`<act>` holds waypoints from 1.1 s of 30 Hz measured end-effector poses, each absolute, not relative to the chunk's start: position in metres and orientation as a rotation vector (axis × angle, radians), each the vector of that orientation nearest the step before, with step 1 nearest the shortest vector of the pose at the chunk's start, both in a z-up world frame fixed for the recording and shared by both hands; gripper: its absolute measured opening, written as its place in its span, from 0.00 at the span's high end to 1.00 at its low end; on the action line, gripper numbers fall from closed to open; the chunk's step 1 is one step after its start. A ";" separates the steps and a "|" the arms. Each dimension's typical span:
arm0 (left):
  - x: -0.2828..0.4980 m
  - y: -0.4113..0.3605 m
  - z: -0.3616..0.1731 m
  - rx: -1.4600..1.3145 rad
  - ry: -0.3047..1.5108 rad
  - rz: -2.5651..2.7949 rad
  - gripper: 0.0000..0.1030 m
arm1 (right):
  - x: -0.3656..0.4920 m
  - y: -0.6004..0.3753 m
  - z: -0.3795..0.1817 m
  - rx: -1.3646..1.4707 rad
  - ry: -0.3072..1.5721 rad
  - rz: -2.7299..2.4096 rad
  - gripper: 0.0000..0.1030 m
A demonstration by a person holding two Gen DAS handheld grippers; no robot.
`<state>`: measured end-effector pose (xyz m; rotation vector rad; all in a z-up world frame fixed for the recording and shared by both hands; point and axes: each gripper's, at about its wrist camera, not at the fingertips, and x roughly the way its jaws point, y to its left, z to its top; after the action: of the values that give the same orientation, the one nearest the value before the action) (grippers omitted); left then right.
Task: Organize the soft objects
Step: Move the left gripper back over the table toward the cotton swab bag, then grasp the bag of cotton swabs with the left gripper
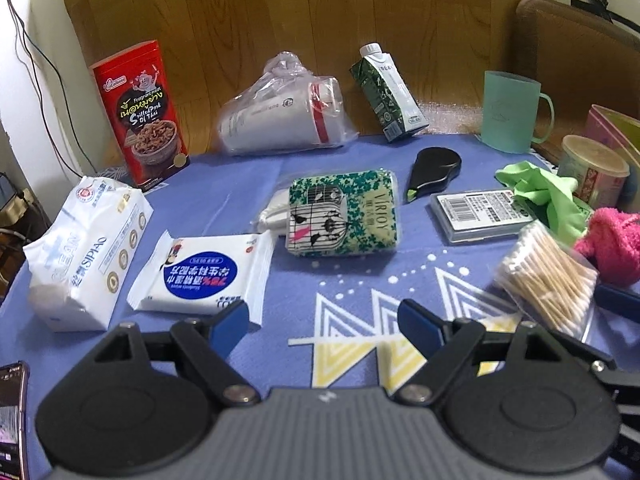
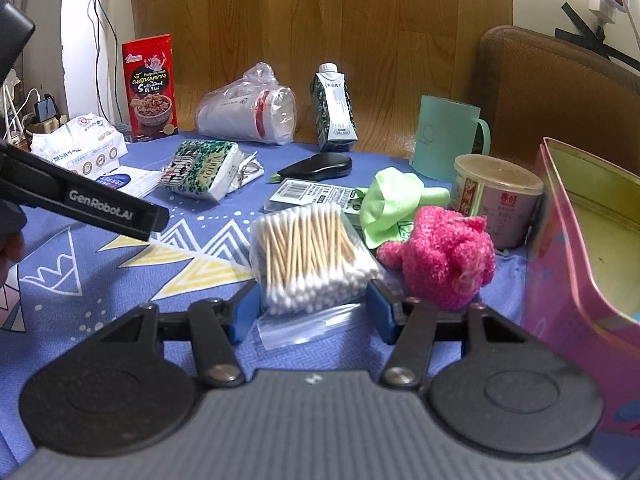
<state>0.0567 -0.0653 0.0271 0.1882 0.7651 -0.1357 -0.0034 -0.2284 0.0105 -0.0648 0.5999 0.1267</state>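
My right gripper is shut on a clear bag of cotton swabs, with a blue pad against each side of it. Just right of the bag lie a pink fuzzy cloth and a green cloth. My left gripper stands open over the blue tablecloth with nothing between its fingers. Ahead of it lie a green patterned tissue pack, a wet-wipe packet and a large white tissue pack. The swab bag shows at its right.
An open pink tin box stands at the right edge. Along the back are a red snack box, bagged paper cups, a green carton and a teal mug. A barcoded case, a black case and a can sit mid-table.
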 end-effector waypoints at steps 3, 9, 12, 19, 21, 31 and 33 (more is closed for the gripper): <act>0.059 -0.065 0.025 0.192 0.770 -0.131 0.18 | -0.003 -0.227 0.010 -0.065 0.602 0.127 0.41; 0.061 -0.066 0.022 0.203 0.771 -0.130 0.18 | -0.003 -0.227 0.010 -0.067 0.603 0.128 0.41; 0.062 -0.067 0.021 0.206 0.772 -0.133 0.18 | -0.003 -0.227 0.010 -0.068 0.603 0.128 0.41; 0.062 -0.070 0.020 0.207 0.773 -0.133 0.18 | -0.003 -0.226 0.009 -0.067 0.601 0.137 0.46; 0.061 -0.070 0.020 0.207 0.773 -0.134 0.18 | -0.004 -0.226 0.009 -0.068 0.597 0.151 0.54; 0.056 -0.048 0.034 0.021 0.792 -0.274 0.17 | -0.018 -0.214 0.012 -0.105 0.568 0.320 0.69; 0.054 -0.036 0.040 -0.073 0.794 -0.372 0.12 | -0.021 -0.213 0.013 -0.104 0.575 0.328 0.52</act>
<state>0.0540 -0.0364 0.0396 -0.0731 0.7945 -0.3717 -0.0205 -0.2135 0.0130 -0.1040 0.5750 0.3283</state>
